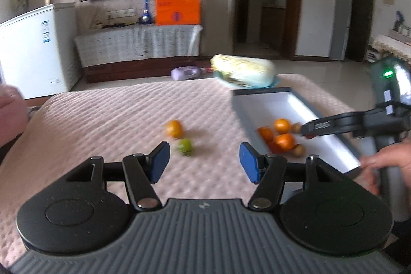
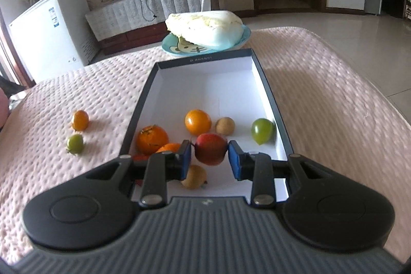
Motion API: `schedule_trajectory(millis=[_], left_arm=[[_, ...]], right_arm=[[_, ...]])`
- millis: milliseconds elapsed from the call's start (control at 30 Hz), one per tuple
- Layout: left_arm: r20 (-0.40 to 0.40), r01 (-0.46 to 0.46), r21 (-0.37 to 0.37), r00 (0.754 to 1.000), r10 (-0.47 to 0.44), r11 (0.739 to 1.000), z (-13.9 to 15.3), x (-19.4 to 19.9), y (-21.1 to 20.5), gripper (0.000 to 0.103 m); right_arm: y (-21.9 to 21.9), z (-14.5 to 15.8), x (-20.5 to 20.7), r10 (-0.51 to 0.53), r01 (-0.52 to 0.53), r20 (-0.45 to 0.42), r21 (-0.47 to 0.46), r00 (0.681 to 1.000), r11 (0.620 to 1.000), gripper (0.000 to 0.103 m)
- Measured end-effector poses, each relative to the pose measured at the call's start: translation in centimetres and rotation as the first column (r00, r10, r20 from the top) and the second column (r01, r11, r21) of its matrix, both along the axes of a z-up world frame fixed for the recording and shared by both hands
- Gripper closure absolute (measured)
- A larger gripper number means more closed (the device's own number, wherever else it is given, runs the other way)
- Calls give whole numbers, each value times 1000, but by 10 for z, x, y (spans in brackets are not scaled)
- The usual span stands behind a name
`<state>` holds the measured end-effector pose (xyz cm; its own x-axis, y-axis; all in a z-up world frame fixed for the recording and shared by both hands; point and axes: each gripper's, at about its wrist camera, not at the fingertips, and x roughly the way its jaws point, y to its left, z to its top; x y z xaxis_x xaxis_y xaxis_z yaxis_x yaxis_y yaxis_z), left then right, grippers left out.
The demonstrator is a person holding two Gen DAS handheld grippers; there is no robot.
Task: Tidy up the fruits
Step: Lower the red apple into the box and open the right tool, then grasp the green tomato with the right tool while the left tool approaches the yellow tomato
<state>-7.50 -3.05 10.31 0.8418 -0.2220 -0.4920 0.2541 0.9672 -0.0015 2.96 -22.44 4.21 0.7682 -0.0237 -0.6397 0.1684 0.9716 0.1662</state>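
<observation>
My right gripper [image 2: 210,154] is shut on a red fruit [image 2: 210,148] and holds it over the near end of the white box [image 2: 205,78]. In the box lie an orange fruit [image 2: 198,121], a mandarin [image 2: 152,140], a green fruit [image 2: 262,131] and small tan fruits [image 2: 224,125]. An orange fruit [image 1: 174,128] and a green fruit [image 1: 185,146] lie on the pink cover left of the box. My left gripper [image 1: 204,161] is open and empty just short of the green fruit. The right gripper [image 1: 312,131] shows from the side over the box [image 1: 264,104].
A cabbage [image 2: 205,27] on a blue plate [image 2: 242,41] stands behind the box. The pink quilted cover [image 2: 77,84] spreads over the table. A white freezer [image 1: 33,48], a covered TV stand and an orange bag [image 1: 177,4] are beyond it. A hand [image 1: 385,166] holds the right gripper's handle.
</observation>
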Motion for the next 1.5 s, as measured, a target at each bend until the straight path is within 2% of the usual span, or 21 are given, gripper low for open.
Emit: schedule_trajectory(millis=[33, 100, 133, 300, 433, 600, 867, 1100, 1267, 1400, 1500], left_arm=[[0, -13, 1, 1000, 13, 1000, -1, 2, 6, 37], [4, -41, 8, 999, 41, 999, -4, 5, 18, 37], [6, -52, 9, 999, 52, 999, -5, 7, 24, 37], [-24, -103, -5, 994, 103, 995, -16, 16, 46, 37], [0, -132, -22, 991, 132, 991, -16, 24, 53, 37], [-12, -138, -40, 990, 138, 990, -19, 38, 53, 37], [-53, -173, -29, 984, 171, 984, -38, 71, 57, 37], [-63, -184, -38, 981, 181, 982, -46, 86, 64, 37], [-71, -170, -54, 984, 166, 984, -50, 98, 57, 37], [-78, -223, -61, 973, 218, 973, -53, 111, 61, 38], [-87, -266, -72, 962, 259, 961, -53, 118, 71, 38]], right_arm=[[2, 0, 0, 0, 0, 3, 0, 1000, 1000, 65], [6, 1, 0, -4, 4, 16, -15, 1000, 1000, 47], [9, 2, 0, -2, 2, 24, -25, 1000, 1000, 45], [18, 6, 0, 12, -9, 58, -43, 998, 999, 45], [28, 15, -5, 24, -18, 131, -44, 991, 999, 45], [48, 24, -10, 79, -72, 201, -43, 977, 997, 45], [80, 28, -8, 186, -180, 236, -47, 954, 983, 45], [115, 20, 5, 295, -288, 180, -68, 938, 955, 46], [134, 6, 17, 326, -317, 111, -95, 939, 944, 46], [144, -6, 33, 324, -316, 79, -93, 943, 944, 46], [157, -17, 46, 352, -347, 47, -94, 935, 933, 46]])
